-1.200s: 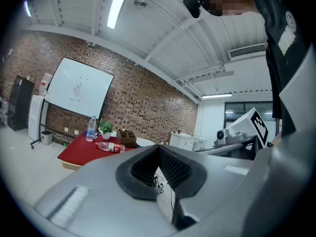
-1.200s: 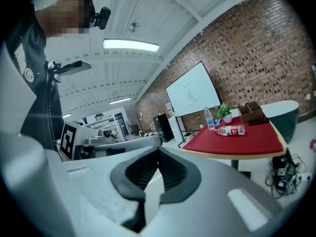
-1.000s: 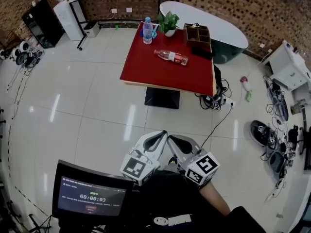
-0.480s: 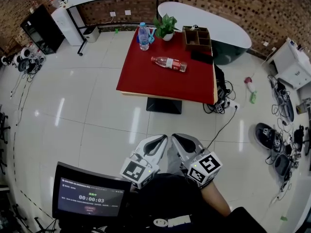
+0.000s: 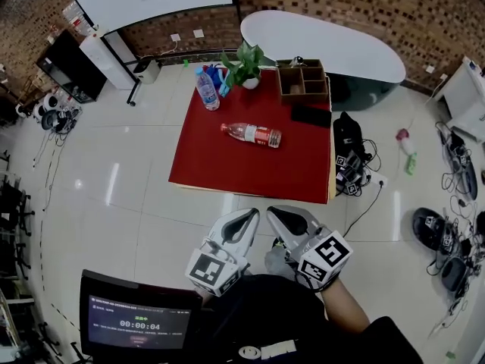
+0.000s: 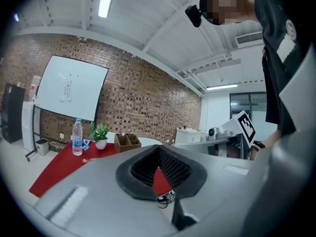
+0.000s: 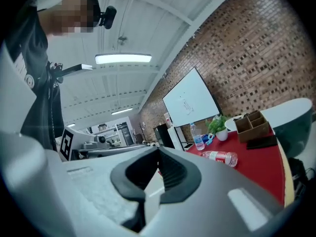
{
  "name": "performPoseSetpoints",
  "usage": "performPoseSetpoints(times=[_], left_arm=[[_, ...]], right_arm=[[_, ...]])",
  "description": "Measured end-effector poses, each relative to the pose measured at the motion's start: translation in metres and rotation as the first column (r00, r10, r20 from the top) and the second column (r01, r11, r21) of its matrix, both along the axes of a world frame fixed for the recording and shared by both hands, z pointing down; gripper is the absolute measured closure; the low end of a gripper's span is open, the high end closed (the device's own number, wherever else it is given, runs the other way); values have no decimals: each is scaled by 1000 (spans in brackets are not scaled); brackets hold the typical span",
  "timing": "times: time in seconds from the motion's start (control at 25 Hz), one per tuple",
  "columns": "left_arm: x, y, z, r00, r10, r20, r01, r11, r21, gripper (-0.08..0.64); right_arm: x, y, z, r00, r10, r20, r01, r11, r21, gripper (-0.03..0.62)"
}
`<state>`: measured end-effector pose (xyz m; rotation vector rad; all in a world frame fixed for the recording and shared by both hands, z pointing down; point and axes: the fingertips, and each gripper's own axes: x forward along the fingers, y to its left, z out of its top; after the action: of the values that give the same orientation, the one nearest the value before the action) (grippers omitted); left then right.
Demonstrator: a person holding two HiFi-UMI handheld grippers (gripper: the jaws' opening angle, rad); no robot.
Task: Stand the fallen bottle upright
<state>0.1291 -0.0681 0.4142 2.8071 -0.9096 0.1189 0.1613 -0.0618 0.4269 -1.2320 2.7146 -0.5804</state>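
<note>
A clear bottle with a red label (image 5: 251,134) lies on its side near the middle of the red table (image 5: 227,169); it also shows in the right gripper view as the fallen bottle (image 7: 220,157). My left gripper (image 5: 244,222) and right gripper (image 5: 278,220) are held side by side close to my body, short of the table's near edge and well away from the bottle. Both are shut with nothing between the jaws. In the left gripper view the jaws cover most of the table, and only the cap end of the bottle (image 6: 89,159) shows.
An upright water bottle (image 5: 207,89), a potted plant (image 5: 244,66), a wooden compartment box (image 5: 303,81) and a black flat object (image 5: 311,115) stand toward the table's far side. Cables and gear (image 5: 447,233) lie on the floor at right; a monitor (image 5: 138,324) sits at lower left.
The table and fallen bottle have come closer and lower in the head view as I moved toward them. Both grippers stayed shut and side by side.
</note>
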Motion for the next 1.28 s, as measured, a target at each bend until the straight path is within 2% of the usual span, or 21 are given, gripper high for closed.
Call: performPoseSetpoints(times=[0.16, 0.28, 0.32, 0.36, 0.48, 0.52, 0.56, 0.6, 0.64, 0.68, 0.72, 0.76, 0.8, 0.88, 0.96, 1.04, 1.16, 1.28], left_arm=[[4, -26, 3, 999, -40, 17, 40, 999, -16, 555], [-9, -46, 10, 997, -73, 10, 74, 996, -48, 555], [-14, -53, 11, 997, -77, 4, 77, 996, -52, 555], [-18, -58, 12, 997, -76, -4, 75, 996, -56, 555], [-28, -65, 17, 999, -47, -12, 46, 997, -67, 555], [-32, -68, 18, 999, -39, -13, 38, 997, -68, 555], [-35, -72, 20, 999, -35, -16, 34, 997, -68, 555], [-37, -77, 21, 999, -35, -22, 33, 997, -66, 555], [-40, -82, 21, 999, -37, -32, 35, 997, -62, 555], [-43, -87, 20, 998, -43, -40, 41, 997, -59, 555], [-49, -93, 18, 998, -56, -40, 53, 997, -60, 555], [-55, -99, 16, 997, -73, -34, 71, 995, -65, 555], [-63, -104, 15, 996, -90, -28, 88, 994, -70, 555], [-77, -112, 16, 993, -117, -29, 115, 991, -69, 555], [-92, -118, 18, 988, -151, -37, 148, 986, -71, 555], [-106, -122, 21, 983, -176, -53, 172, 982, -73, 555], [-128, -128, 27, 975, -217, -53, 212, 974, -84, 555], [-148, -133, 33, 962, -270, -48, 265, 960, -95, 555]], right_arm=[[15, -32, 6, 999, -4, 35, 4, 1000, -13, 588], [15, -53, 10, 1000, 12, 10, -12, 1000, -10, 583], [14, -61, 11, 1000, 11, -15, -11, 1000, -3, 573], [13, -68, 11, 999, 7, -53, -7, 1000, 5, 521], [4, -87, 10, 973, -26, -228, 31, 999, 16, 420], [1, -94, 10, 947, -56, -316, 65, 998, 17, 397], [-2, -101, 11, 901, -95, -424, 111, 994, 13, 376], [-3, -110, 13, 829, -136, -543, 162, 987, 0, 351], [-2, -120, 16, 735, -173, -656, 209, 978, -23, 325], [0, -131, 17, 637, -199, -744, 245, 968, -49, 316], [1, -143, 16, 553, -217, -805, 269, 960, -74, 314], [1, -155, 15, 488, -230, -842, 284, 954, -96, 313], [-2, -167, 14, 440, -241, -865, 293, 949, -116, 314], [-13, -190, 18, 376, -261, -889, 310, 940, -145, 313], [-30, -214, 31, 332, -276, -902, 329, 930, -164, 313], [-48, -238, 53, 299, -300, -906, 343, 920, -191, 313], [-66, -272, 102, 272, -372, -888, 328, 903, -278, 313], [-72, -299, 159, 207, -443, -873, 288, 880, -378, 313]])
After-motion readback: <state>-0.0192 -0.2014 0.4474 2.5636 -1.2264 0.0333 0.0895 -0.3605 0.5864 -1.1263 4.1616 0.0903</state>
